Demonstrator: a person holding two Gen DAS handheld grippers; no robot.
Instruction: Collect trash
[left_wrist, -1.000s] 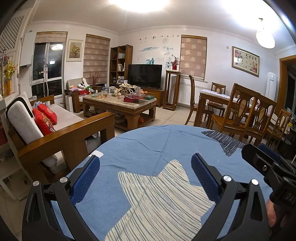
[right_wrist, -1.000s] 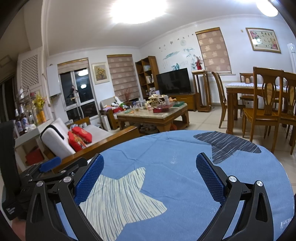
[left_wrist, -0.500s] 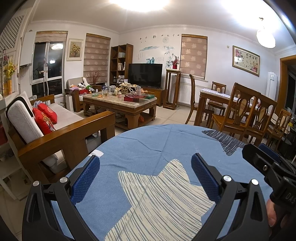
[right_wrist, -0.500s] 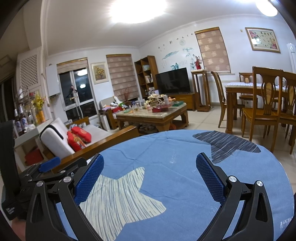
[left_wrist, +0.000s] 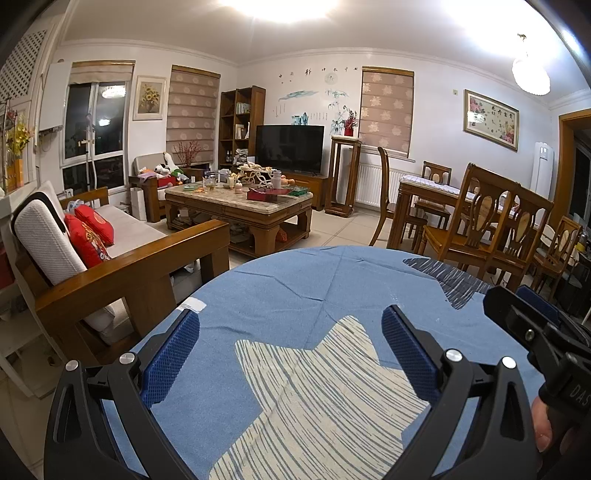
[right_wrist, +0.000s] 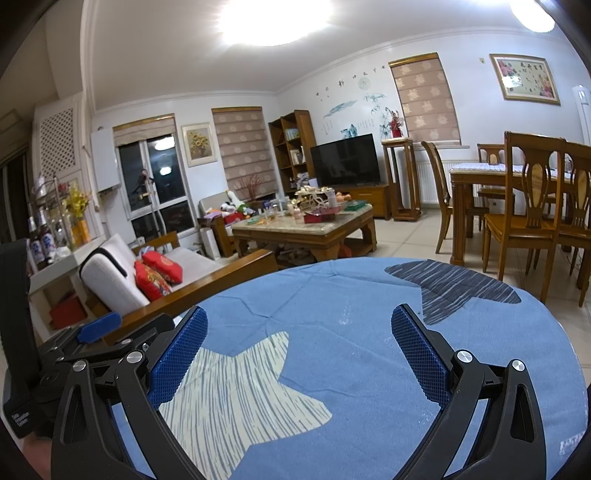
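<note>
Both my grippers (left_wrist: 290, 354) (right_wrist: 299, 356) hover spread wide, holding nothing, over a round blue-clothed table (left_wrist: 314, 288).
Only my right view shows bottles (right_wrist: 41, 239); two red cushions (left_wrist: 90, 232); I can't pick out trash.

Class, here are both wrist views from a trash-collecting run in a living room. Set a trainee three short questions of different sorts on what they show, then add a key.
1. True or false: the left gripper holds a piece of trash.
2. Multiple choice: what lies under both grippers? A) a bare wooden floor B) a round table with a blue cloth bearing star shapes C) a sofa cushion
3. Fill in: the cluttered wooden coffee table stands in front of the switched-off ____.

Key:
1. False; both it and the right gripper are open and empty.
2. B.
3. Television.
</note>
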